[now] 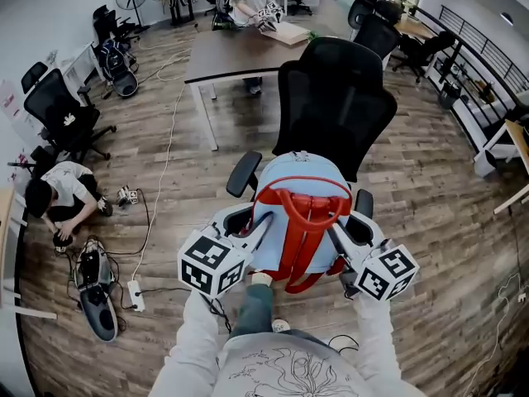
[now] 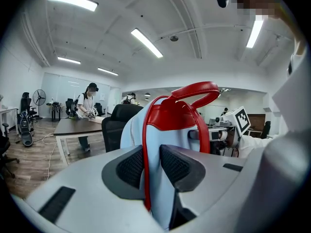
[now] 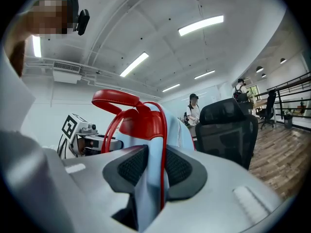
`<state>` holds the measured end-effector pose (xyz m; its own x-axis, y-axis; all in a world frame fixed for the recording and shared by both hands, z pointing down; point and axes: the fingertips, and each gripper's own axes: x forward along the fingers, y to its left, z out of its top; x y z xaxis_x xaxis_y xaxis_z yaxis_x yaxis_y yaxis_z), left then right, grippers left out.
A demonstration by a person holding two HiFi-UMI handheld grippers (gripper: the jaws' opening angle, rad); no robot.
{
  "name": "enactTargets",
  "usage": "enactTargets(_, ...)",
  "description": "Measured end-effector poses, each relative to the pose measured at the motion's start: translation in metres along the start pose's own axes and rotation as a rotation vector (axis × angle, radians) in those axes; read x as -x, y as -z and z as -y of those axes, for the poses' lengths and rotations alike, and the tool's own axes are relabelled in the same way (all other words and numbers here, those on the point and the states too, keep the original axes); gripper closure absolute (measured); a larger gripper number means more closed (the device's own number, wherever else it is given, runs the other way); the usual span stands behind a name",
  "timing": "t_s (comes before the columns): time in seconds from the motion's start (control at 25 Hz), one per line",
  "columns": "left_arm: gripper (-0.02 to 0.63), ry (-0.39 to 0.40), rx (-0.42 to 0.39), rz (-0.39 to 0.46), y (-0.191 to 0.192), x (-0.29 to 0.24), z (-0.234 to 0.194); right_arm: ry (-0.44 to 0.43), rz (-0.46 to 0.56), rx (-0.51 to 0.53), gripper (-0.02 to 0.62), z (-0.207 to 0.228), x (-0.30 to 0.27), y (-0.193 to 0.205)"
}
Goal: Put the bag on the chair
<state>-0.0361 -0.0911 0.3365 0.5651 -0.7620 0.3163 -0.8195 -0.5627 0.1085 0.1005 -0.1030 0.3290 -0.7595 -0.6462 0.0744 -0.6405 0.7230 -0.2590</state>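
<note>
Wood-plank flooring runs across an open office, with a long table at the far side and a black mesh office chair facing you. You hold the light-blue backpack upright between the chair's armrests, in front of the backrest. It hides the seat, so I cannot tell whether its base is resting there yet.

Your left gripper is clamped at a narrow gap on the bag's left edge, with blue fabric and a red strap pinched between the ribbed pads. Your right gripper holds the opposite edge the same way.

Both holds are on thin folds of cloth, so a tug or uneven lowering could pull a fold out and swing the bag to one side. The red shoulder straps hang loose at the front and could snag an armrest or drag the bag off the seat's front lip. The chair may also shift if you nudge it.

Both sleeved arms reach forward, the grippers angled inward toward each other. The right points about level and the left dips slightly.
</note>
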Motion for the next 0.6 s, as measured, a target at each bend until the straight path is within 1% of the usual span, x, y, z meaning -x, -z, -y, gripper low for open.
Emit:
enactTargets(0.28, 0.502, 0.054, 0.016, -0.032, -0.004, -0.070, -0.066, 0.060, -0.021, -0.018, 0.482, 0.061, -0.069, 0.002)
enactTargets(0.6, 0.502, 0.121, 0.026, -0.103, -0.004, -0.146, -0.143, 0.130, -0.067, -0.054, 0.482, 0.124, -0.146, 0.014)
